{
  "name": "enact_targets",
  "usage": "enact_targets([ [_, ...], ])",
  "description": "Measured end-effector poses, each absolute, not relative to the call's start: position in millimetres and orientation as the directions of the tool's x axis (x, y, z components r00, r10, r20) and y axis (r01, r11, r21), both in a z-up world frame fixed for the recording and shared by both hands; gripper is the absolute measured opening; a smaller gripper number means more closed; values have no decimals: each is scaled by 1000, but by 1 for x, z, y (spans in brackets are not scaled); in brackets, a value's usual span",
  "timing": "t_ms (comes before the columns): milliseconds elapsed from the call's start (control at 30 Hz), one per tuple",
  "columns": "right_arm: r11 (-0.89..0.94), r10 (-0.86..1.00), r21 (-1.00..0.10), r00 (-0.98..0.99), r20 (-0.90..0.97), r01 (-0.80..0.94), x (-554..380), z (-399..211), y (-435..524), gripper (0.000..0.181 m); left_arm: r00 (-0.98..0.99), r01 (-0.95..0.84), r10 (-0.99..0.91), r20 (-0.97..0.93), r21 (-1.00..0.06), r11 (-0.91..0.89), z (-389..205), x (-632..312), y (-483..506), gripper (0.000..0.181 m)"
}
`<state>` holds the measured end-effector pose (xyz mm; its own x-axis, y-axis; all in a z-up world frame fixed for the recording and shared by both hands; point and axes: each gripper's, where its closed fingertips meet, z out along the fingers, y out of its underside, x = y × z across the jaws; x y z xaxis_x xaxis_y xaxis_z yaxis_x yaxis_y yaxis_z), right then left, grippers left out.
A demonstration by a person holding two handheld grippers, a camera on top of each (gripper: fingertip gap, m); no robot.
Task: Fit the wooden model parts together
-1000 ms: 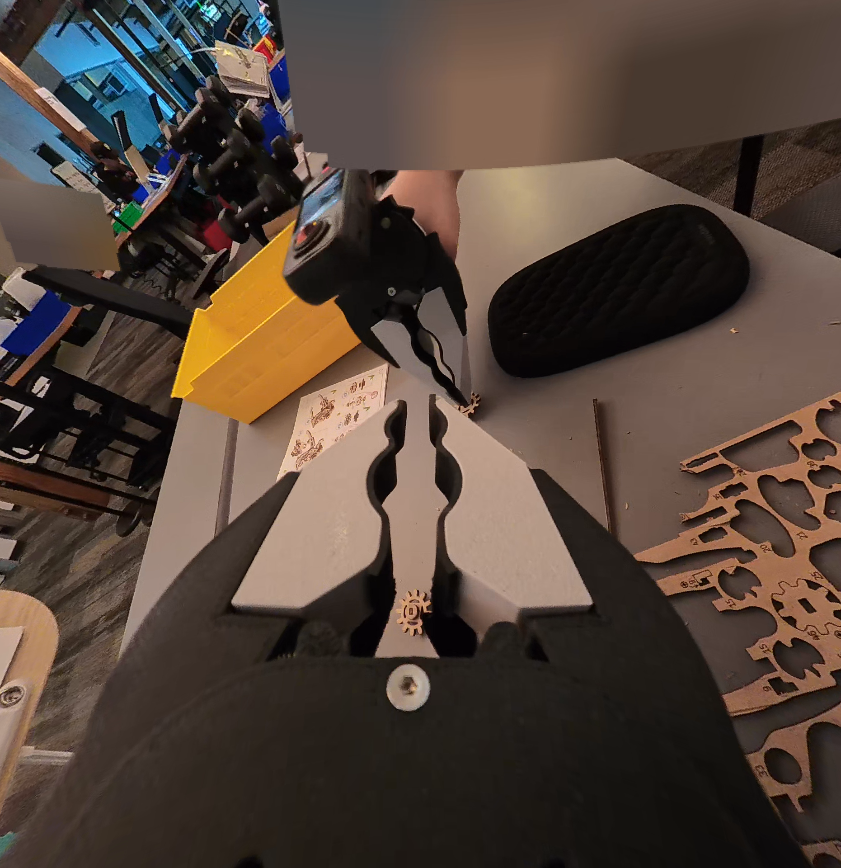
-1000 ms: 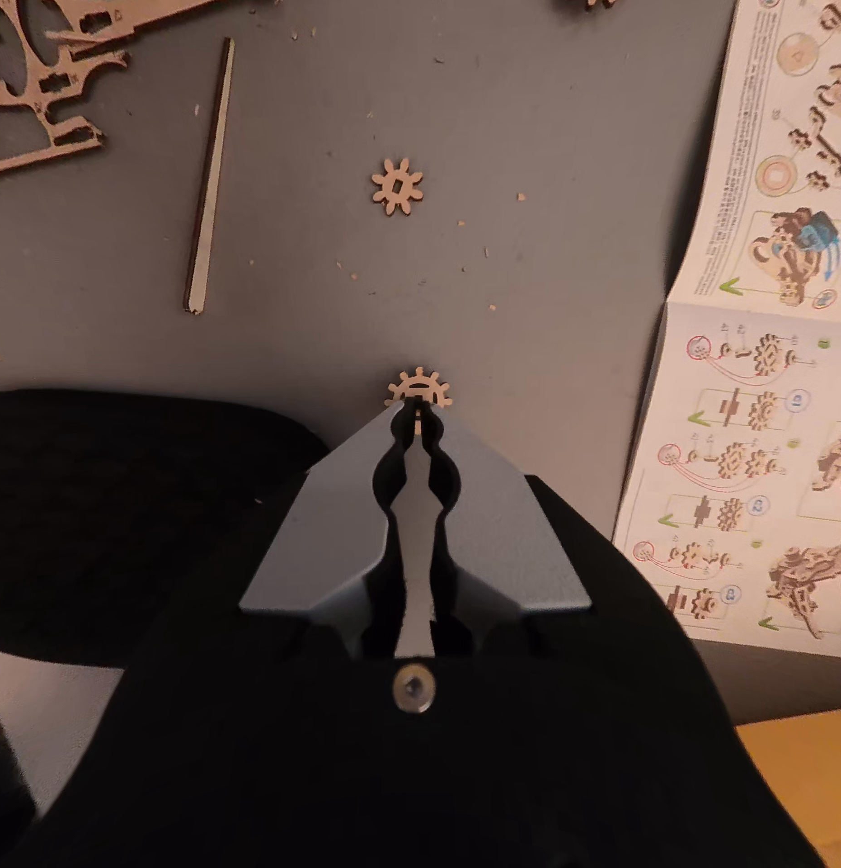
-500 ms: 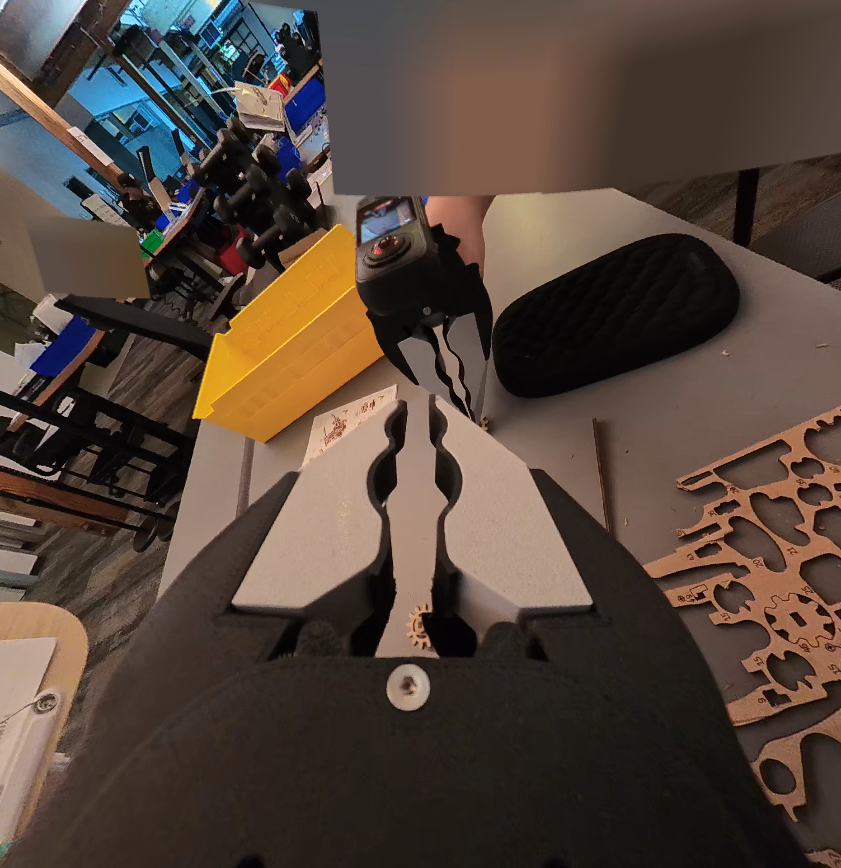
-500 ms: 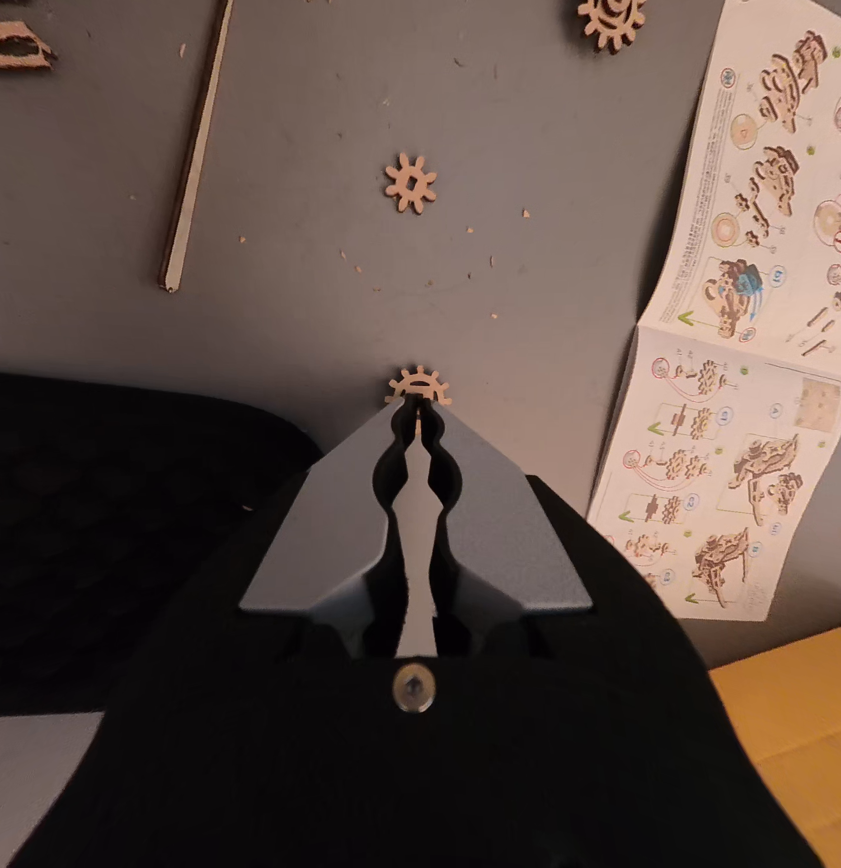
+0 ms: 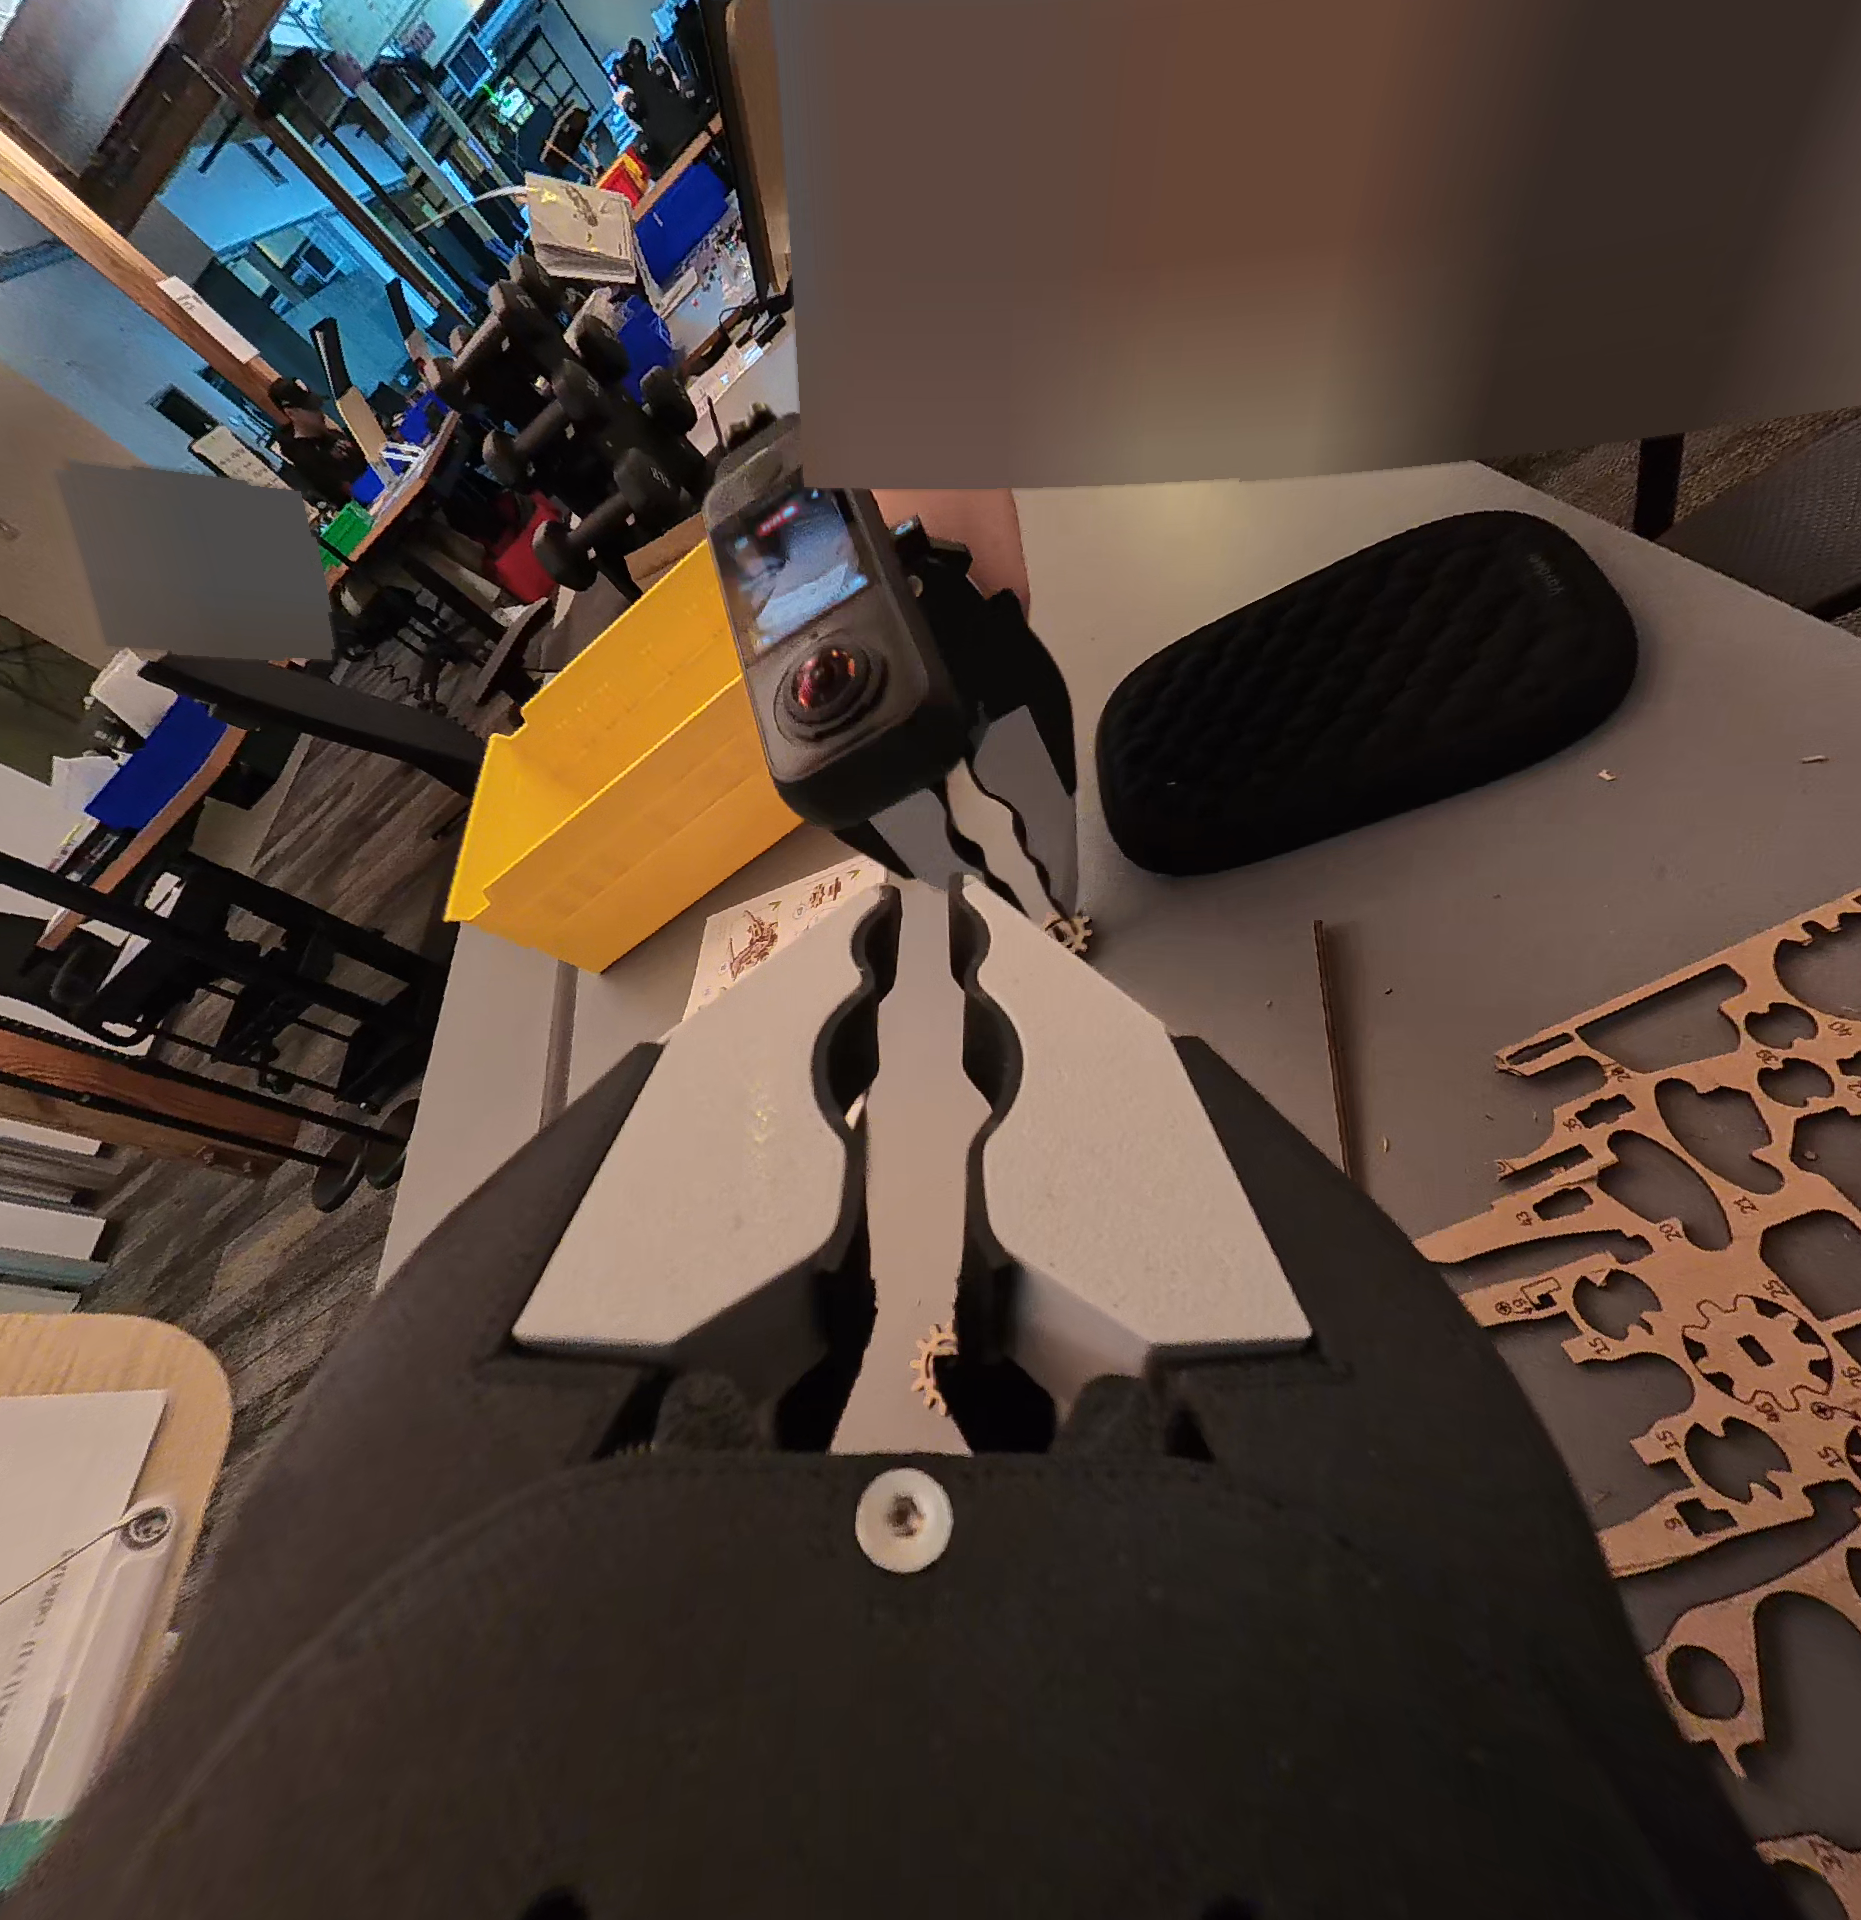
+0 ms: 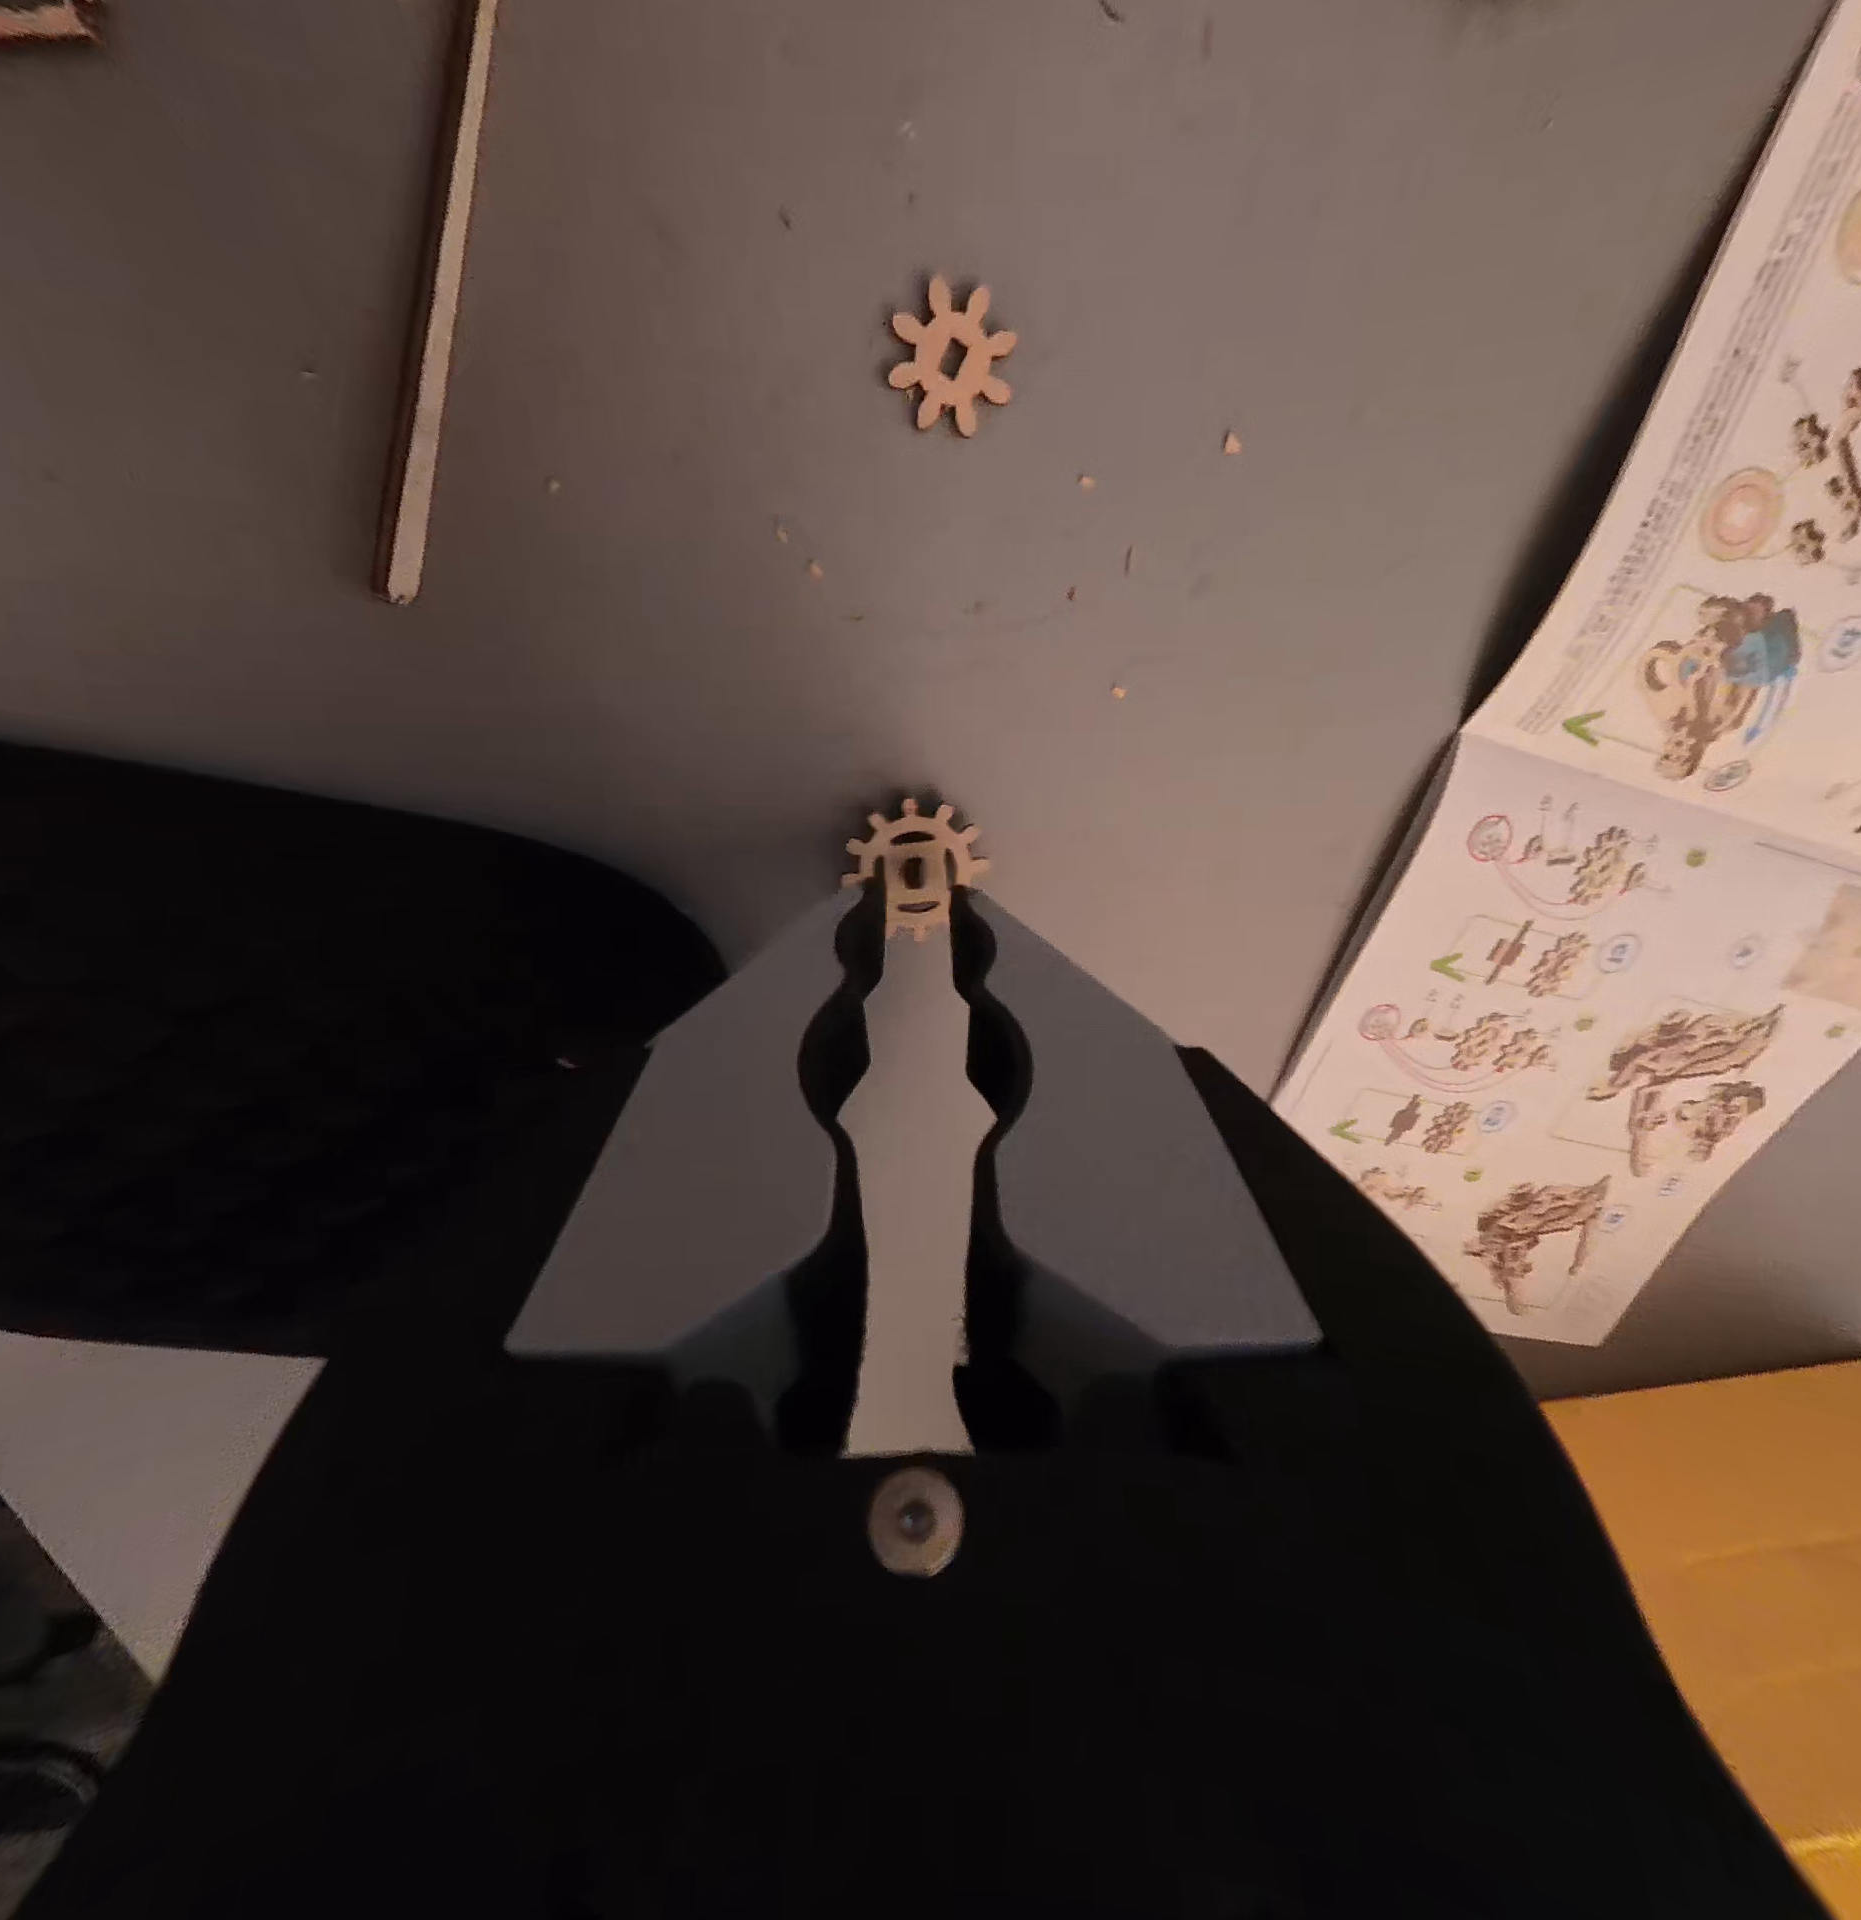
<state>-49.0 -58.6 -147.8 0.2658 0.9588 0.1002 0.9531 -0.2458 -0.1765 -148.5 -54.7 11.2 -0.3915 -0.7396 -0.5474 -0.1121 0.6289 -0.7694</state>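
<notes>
Right gripper pinches a small pale wooden cogwheel with short square teeth at its very fingertips, jaws drawn close on the part and holding it above the grey worktop. Beyond it on the worktop lies a flat light wooden gear with rounded teeth and a rectangular hole, well apart from the held cogwheel. A thin wooden stick lies to the left of that gear, and a folded paper instruction sheet with coloured drawings lies to the right. A black quilted oval pad sits at the near left.

Left gripper has its jaws narrowly parted and nothing between the tips. Seen through the gap near their base is another small wooden toothed wheel; whether it lies on the worktop below or touches the jaws, I cannot tell. To the right lies a brown laser-cut plywood sheet with many empty cut-outs. A yellow plastic bin stands at the far left edge of the worktop.
</notes>
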Motion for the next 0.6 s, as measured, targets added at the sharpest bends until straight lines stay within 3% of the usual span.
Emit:
enact_targets([
  [167, -170, 979, -97, 179, 102, 981, -49, -151, -59, 1, -372, -114, -748, -550, -773, 625, 15, -152, -48, 6],
  [600, -154, 982, -111, 165, 91, 982, -57, -149, -56, 5, -381, -130, -745, -547, -766, 629, 11, -150, -49, 6],
])
